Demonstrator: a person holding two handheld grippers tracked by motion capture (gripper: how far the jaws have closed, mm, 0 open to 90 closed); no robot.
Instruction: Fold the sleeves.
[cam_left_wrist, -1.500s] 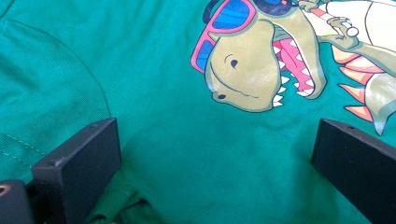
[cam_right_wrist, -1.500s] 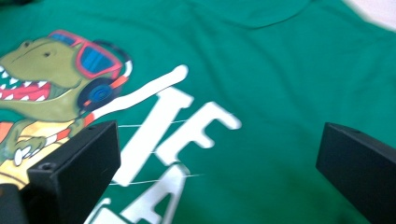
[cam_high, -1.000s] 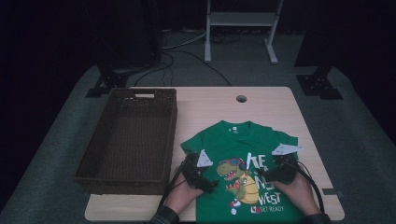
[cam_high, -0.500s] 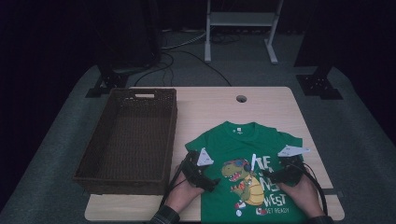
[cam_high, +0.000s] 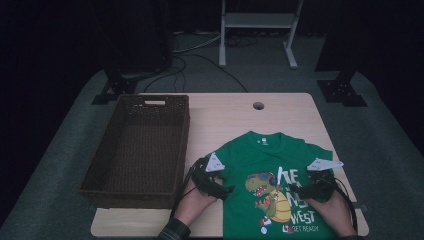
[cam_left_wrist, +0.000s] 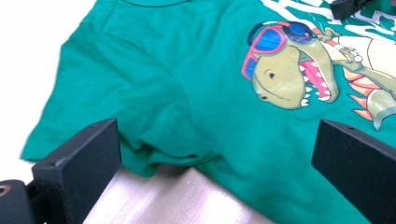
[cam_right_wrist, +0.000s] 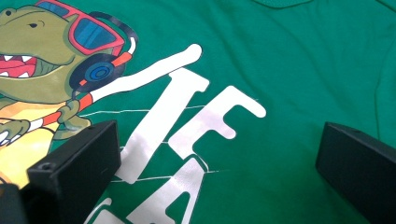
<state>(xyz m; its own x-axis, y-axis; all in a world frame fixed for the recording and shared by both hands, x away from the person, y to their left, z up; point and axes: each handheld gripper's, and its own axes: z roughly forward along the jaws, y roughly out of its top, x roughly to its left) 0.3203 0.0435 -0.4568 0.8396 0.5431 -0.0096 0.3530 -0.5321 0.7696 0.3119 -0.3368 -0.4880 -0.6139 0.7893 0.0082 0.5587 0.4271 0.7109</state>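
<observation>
A brown wicker basket (cam_high: 137, 150) stands on the left part of the bench (cam_high: 225, 112), its long side running front to back. Its near right corner lies just beside the person's left hand (cam_high: 192, 205).

The left gripper (cam_high: 220, 187) sits at the left edge of a green T-shirt (cam_high: 275, 155), which lies face up on the right half of the bench with its collar toward the far side and its hem at the front edge. In the left gripper view the jaws are spread wide, one jaw to either side of the frame, with nothing between them. Below them lies the shirt's sleeve (cam_left_wrist: 116, 102), slightly rumpled, with its hem folded over bare wood at the armpit. The dinosaur print (cam_left_wrist: 294, 70) with red sunglasses lies beyond the right-hand jaw.

At the middle of the shirt, the high view shows the dinosaur print standing next to white lettering (cam_high: 300, 200).

The right gripper (cam_high: 305, 192) rests over the right part of the shirt, held in the right hand (cam_high: 332, 212). In the right gripper view its jaws are likewise spread wide and hold nothing. White letters (cam_right_wrist: 187, 126) on flat green cloth lie between and below them. The dinosaur's head shows at the upper left of that view.
</observation>
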